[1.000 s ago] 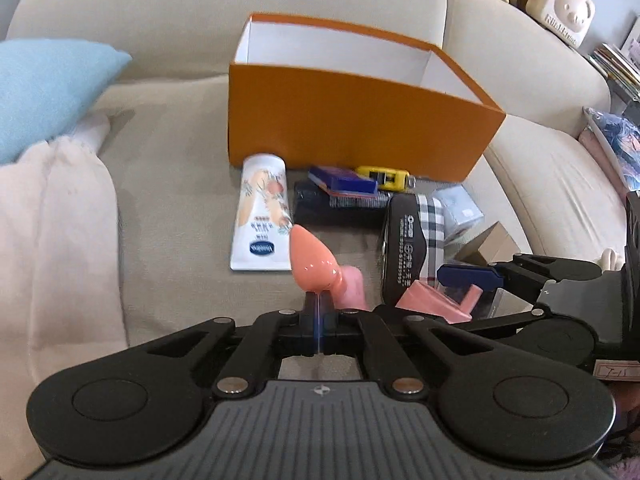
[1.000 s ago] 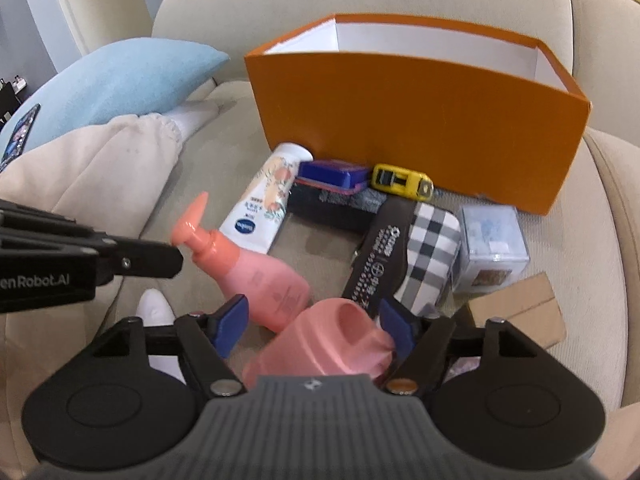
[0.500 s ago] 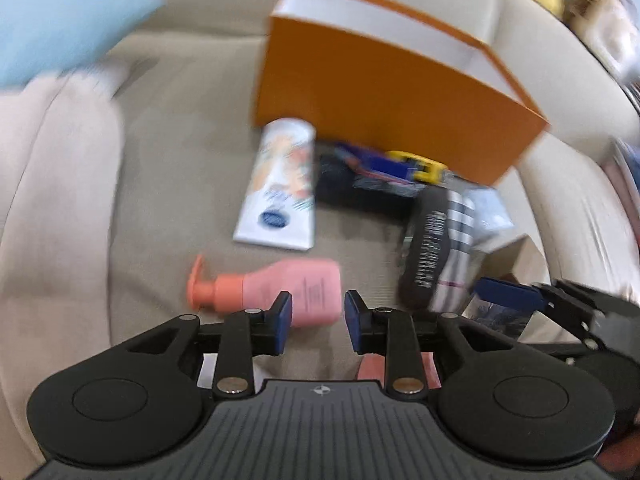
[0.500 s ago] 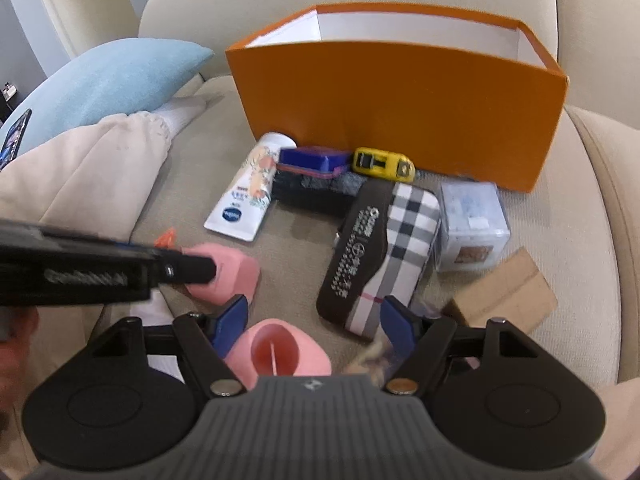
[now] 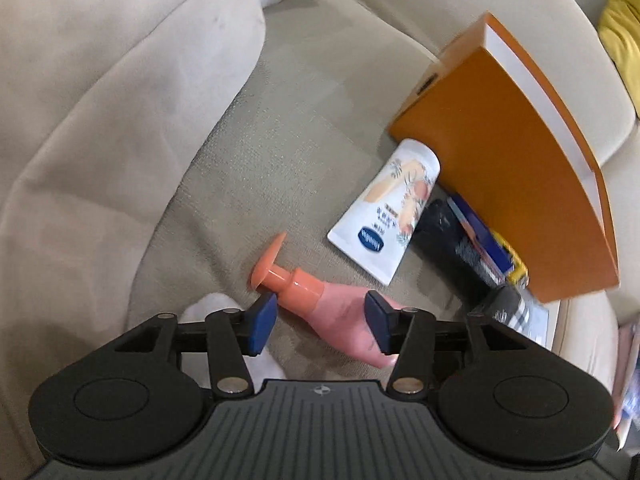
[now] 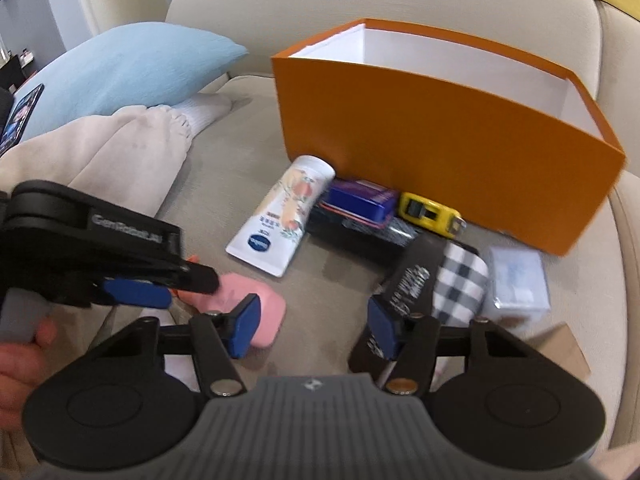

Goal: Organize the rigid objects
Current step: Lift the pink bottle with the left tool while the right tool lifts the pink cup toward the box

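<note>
A pink pump bottle [image 5: 320, 300] lies on its side on the sofa seat, pump to the left. My left gripper [image 5: 320, 326] is open, its blue pads either side of the bottle's neck and shoulder, just above it. In the right wrist view the bottle's base [image 6: 256, 300] shows beside the left gripper [image 6: 160, 284]. My right gripper [image 6: 312, 330] is open and empty above the seat. An open orange box [image 6: 440, 148] stands behind, also seen in the left wrist view [image 5: 516, 176].
In front of the box lie a white lotion tube [image 6: 280, 220], a blue box on a black case [image 6: 356, 200], a yellow toy car [image 6: 432, 212], a checked pouch [image 6: 440, 284], a clear cube [image 6: 516, 280] and a cardboard piece [image 6: 564, 348]. Beige trousers [image 6: 112, 152] and a blue cushion [image 6: 128, 68] lie left.
The left gripper let go of the pink bottle, which now lies flat, then swung left over it with jaws opened wide. The pink cup has gone from the right gripper's view.
</note>
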Tool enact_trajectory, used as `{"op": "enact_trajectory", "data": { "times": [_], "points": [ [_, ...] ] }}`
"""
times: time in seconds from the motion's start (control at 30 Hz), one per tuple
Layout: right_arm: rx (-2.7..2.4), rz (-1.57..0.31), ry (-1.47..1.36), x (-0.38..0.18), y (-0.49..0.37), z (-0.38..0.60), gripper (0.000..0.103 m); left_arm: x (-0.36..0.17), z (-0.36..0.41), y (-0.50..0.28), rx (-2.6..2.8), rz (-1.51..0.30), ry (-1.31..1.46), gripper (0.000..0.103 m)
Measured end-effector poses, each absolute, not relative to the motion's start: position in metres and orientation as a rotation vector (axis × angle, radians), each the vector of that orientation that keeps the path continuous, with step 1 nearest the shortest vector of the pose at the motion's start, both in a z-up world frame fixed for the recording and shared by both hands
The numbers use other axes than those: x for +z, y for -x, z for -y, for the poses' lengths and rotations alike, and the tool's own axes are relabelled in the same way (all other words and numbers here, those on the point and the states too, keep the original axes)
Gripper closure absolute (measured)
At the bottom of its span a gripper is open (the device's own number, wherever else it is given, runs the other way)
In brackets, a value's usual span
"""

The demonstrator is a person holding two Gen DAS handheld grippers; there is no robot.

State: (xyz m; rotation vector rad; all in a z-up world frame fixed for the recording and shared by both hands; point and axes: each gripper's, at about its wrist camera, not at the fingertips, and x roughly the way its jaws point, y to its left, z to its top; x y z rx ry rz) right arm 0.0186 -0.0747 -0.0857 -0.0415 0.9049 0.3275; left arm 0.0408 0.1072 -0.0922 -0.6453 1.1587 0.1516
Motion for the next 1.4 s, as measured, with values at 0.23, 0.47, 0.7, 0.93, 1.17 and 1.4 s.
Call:
{"op": "enact_trajectory", "data": {
  "times": [0.23, 0.47, 0.7, 0.93, 1.17, 1.4],
  "points": [
    [0.347, -0.916, 0.112, -0.096, -0.035, 0.055, 0.054, -0.109, -0.112, -0.052, 0.209, -1.162, 0.749, 0.039],
    [0.36, -0.897, 0.132, -0.1, -0.038, 0.05, 0.054, -0.115, -0.105, -0.06, 0.2, -1.139, 0.685, 0.067],
    [0.293, -0.893, 0.061, -0.087, -0.033, 0.075, 0.055, -0.086, -0.083, -0.044, 0.023, -1.034, 0.468, 0.073],
    [0.244, -0.912, -0.051, -0.066, 0.001, 0.119, 0.043, -0.058, -0.045, -0.01, -0.109, -0.912, 0.161, 0.075],
    [0.266, -0.972, -0.127, -0.064, 0.03, 0.127, 0.023, -0.064, -0.041, 0.004, -0.122, -0.962, 0.118, 0.075],
    [0.349, -0.975, -0.024, -0.076, 0.038, 0.107, 0.022, -0.064, -0.047, 0.009, -0.117, -0.965, 0.142, 0.075]
  ]
}}
